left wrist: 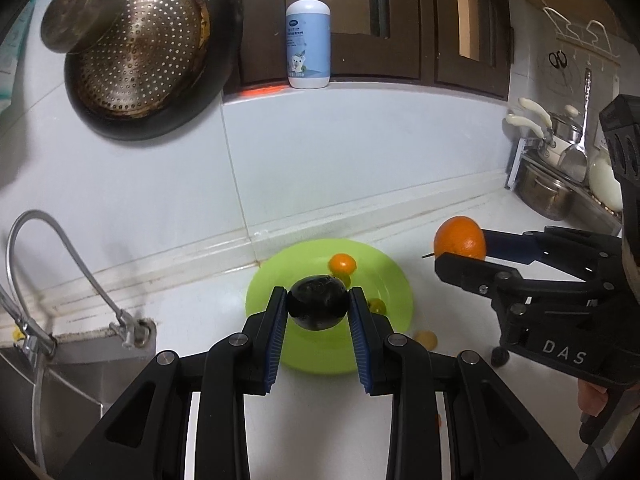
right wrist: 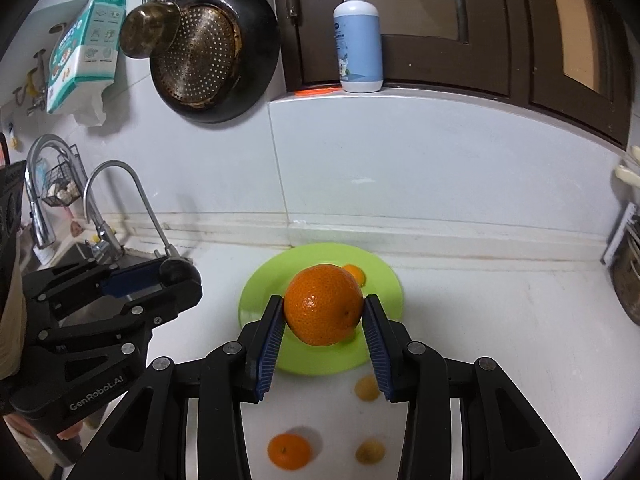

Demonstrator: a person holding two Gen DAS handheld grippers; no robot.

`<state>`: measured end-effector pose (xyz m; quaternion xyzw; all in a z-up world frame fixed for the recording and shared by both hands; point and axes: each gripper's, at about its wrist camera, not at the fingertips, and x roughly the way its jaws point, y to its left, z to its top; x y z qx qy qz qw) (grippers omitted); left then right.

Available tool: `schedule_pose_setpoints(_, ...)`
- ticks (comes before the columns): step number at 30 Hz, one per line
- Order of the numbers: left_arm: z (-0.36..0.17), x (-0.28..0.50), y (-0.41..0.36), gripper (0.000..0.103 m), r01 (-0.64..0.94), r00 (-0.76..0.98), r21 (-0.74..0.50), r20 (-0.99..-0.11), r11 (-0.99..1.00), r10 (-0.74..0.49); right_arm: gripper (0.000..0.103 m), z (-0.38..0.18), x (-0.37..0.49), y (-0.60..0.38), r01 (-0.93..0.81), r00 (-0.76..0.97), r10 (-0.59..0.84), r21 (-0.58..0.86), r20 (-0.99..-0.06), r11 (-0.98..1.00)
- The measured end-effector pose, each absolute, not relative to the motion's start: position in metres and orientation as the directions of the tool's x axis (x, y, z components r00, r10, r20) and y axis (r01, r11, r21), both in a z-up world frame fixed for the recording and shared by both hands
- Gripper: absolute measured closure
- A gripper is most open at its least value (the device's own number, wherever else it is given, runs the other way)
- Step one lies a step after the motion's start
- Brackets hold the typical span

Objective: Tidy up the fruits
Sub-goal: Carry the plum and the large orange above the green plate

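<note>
My left gripper (left wrist: 318, 308) is shut on a dark, almost black round fruit (left wrist: 318, 303), held above the near part of a lime-green plate (left wrist: 384, 268). My right gripper (right wrist: 323, 310) is shut on a large orange (right wrist: 322, 304) above the same green plate (right wrist: 260, 292). On the plate lies a small orange fruit (left wrist: 342, 263), also visible behind the orange (right wrist: 356, 272). In the left wrist view the right gripper (left wrist: 460, 252) hangs to the right with the orange (left wrist: 460, 238). The right wrist view has the left gripper (right wrist: 176, 274) at the left with the dark fruit (right wrist: 174, 270).
Loose on the white counter lie a small mandarin (right wrist: 289, 451) and two yellowish fruits (right wrist: 367, 387) (right wrist: 370, 451). A sink with taps (right wrist: 120, 208) is at the left. A pan with a strainer (left wrist: 144, 52) hangs on the wall. A soap bottle (left wrist: 308, 32) stands on the sill. Pots (left wrist: 548, 192) stand at the right.
</note>
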<state>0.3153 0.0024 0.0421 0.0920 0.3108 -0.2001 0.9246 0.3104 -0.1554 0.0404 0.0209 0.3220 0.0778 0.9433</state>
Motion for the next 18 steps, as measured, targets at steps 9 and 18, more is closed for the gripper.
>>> schedule_pose_setpoints(9,0.033,0.358,-0.003,0.072,0.429,0.697,0.017,-0.642,0.903,-0.319,0.062,0.035,0.353,-0.154,-0.171,0.751,0.181,0.077,-0.635,0.982)
schedule_pose_setpoints(18,0.014,0.405,-0.015,0.072,0.447,0.655,0.002,-0.682,0.894,-0.326,0.062,0.018,0.402,-0.158,-0.209,0.701,0.208,0.083,-0.682,0.974)
